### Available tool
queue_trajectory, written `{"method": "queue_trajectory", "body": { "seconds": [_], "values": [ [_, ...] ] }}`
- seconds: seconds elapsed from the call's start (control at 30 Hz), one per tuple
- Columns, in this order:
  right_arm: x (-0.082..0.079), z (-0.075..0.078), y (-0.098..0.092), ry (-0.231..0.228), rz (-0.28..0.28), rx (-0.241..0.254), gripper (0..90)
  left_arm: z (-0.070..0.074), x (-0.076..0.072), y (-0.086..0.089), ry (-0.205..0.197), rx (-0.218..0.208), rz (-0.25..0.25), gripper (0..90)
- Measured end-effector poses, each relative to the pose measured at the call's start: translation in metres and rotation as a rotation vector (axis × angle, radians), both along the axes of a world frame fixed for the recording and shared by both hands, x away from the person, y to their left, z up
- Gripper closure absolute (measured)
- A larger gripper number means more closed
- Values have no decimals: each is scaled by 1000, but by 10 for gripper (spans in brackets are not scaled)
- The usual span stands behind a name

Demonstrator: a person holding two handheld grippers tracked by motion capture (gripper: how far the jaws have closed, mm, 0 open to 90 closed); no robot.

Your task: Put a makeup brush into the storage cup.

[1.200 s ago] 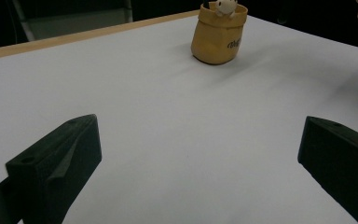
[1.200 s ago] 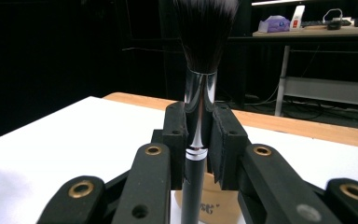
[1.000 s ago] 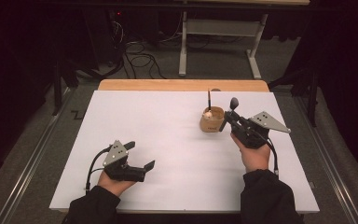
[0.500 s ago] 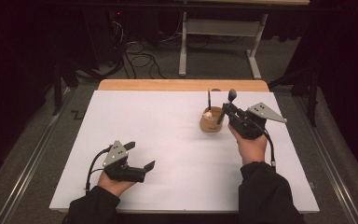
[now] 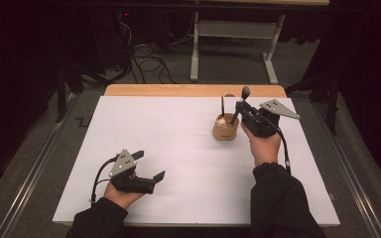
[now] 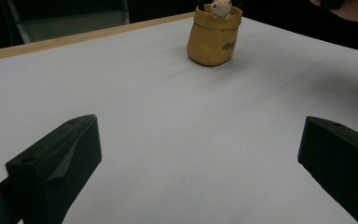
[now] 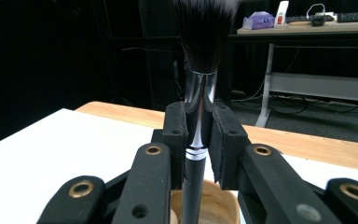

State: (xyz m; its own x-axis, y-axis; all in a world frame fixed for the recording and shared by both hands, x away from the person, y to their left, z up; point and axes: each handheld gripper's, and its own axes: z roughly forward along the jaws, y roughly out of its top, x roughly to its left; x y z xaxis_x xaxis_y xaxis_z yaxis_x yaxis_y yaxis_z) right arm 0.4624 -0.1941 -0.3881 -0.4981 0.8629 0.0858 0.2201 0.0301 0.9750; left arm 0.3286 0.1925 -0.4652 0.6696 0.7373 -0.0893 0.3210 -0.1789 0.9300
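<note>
A: Near first?
B: Left gripper [image 5: 149,168] rests at seven o'clock, jaws spread, empty.
A: Farther?
B: Right gripper [image 7: 198,128] pinches the makeup brush [image 7: 198,93] above the holder [image 5: 225,130] at one o'clock. I judge insertion's underway; next, lower it straight in.

black sleeves [image 5: 283,198], black hand-held grippers, grey 3-cornered plates [image 5: 279,108], brass screws [image 7: 153,150]

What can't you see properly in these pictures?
- Brush lower handle: right gripper view, hidden behind the right gripper and cut off by the bottom edge.
- Writing on the cup: left gripper view, too blurred to read.
- Thin stick in the cup: high view, too small to identify.
</note>
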Motion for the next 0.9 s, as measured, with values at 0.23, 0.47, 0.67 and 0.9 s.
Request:
{"method": "queue_trajectory", "body": {
  "seconds": [0.23, 0.47, 0.67, 0.9],
  "values": [
    [7, -4, 2, 20, -15, -9, 789, 0, 0, 0, 1, -1, -2, 3],
    [12, -8, 2, 39, -22, -15, 789, 0, 0, 0, 2, 0, -4, 3],
    [15, -13, 3, 59, -23, -27, 789, 0, 0, 0, 2, -3, -5, 3],
    [17, -19, 5, 87, -28, -54, 789, 0, 0, 0, 1, -5, -6, 3]
  ]
}}
